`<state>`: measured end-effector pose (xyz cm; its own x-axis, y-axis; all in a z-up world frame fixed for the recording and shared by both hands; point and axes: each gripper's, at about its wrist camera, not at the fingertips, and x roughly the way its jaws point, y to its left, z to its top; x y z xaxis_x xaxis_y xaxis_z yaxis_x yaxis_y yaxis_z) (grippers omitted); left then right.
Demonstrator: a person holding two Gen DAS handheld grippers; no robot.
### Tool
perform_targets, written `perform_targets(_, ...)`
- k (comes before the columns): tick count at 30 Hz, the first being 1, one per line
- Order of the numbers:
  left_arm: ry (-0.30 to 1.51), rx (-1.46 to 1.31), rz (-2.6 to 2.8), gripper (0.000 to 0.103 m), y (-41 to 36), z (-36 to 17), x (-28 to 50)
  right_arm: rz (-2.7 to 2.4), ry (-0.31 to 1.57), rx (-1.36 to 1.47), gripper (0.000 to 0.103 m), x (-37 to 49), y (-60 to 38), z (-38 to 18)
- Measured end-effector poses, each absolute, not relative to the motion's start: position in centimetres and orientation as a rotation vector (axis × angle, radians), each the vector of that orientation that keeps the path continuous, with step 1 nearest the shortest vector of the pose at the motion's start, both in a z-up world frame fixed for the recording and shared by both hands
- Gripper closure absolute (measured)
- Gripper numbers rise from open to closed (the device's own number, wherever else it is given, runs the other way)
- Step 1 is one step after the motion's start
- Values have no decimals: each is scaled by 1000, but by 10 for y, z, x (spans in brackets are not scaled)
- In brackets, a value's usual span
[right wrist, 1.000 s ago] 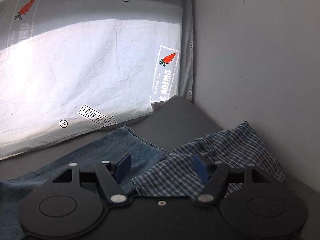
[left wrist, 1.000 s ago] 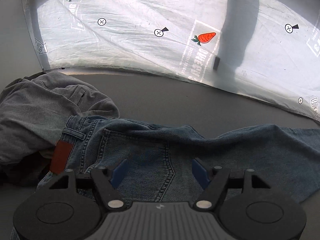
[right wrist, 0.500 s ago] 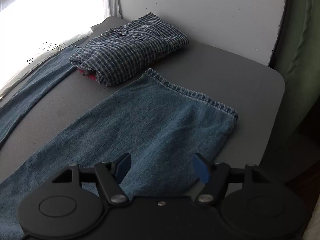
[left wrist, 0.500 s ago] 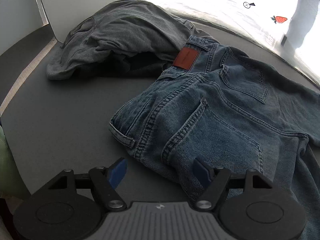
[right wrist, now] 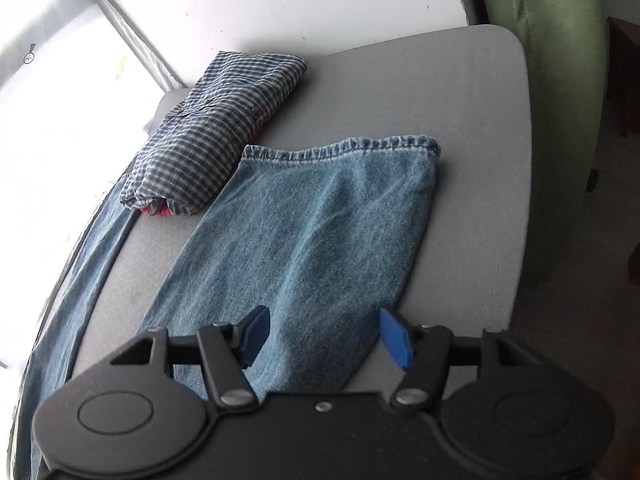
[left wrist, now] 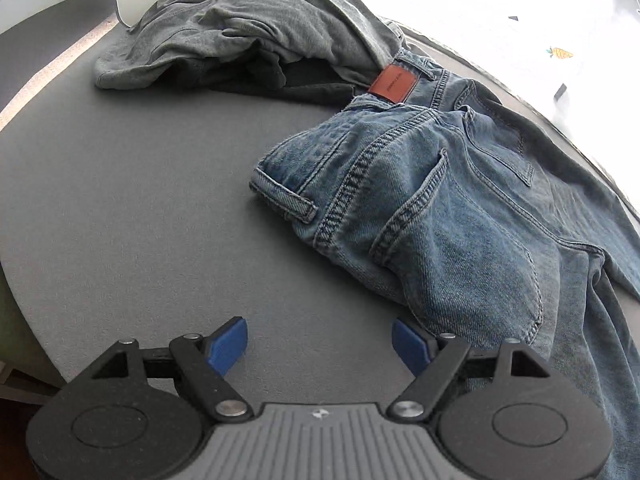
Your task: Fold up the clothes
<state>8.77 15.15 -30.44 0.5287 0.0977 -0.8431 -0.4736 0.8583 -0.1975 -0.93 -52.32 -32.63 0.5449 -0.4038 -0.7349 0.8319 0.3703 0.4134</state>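
Jeans (left wrist: 460, 208) lie spread across the grey table (left wrist: 120, 200), one gripper posted at each end.

Left gripper (left wrist: 320, 344) opens over bare table, waistband at two o'clock; right gripper (right wrist: 322, 334) closes empty above the leg, hem (right wrist: 340, 148) at twelve, likely readying a fold.

Checked shirt (right wrist: 216, 128) beside jeans (right wrist: 312, 232) on table (right wrist: 460, 92)
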Motion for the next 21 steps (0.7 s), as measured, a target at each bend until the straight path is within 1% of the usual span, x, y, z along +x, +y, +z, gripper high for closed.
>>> perform_targets(2,936,-474,377,19,157,-306,95,-859,577,845,42,-7,-523,-326)
perform_targets(3,923,-480,392,19,158,-306,98,-855,585,833,60,-4,-523,-326)
perform_targets(4,916,-481,406,19,158,-306,102,-839,610,822,80,-1,-525,-327)
perform_targets(5,910,-482,418,19,158,-307,107,-827,627,811,81,2,-527,-327)
perform_targets(6,906,-481,425,19,157,-307,110,-820,633,803,89,5,-528,-327)
perform_targets(7,899,-480,432,20,156,-306,115,-808,647,800,95,7,-530,-326)
perform_targets(8,893,-481,439,29,156,-306,120,-799,656,798,96,8,-532,-325)
perform_targets(9,887,-488,445,47,155,-305,123,-796,654,798,98,8,-532,-322)
perform_targets(10,881,-496,451,62,154,-304,126,-796,655,795,99,9,-533,-318)
perform_targets(11,876,-501,461,91,154,-302,130,-798,655,785,99,8,-532,-313)
perform_targets(15,832,-511,547,92,156,-276,134,-795,631,730,100,7,-526,-279)
perform_targets(17,786,-514,542,92,156,-248,129,-793,625,692,100,7,-522,-255)
perform_targets(21,686,-378,482,91,139,-189,116,-806,612,563,101,2,-510,-206)
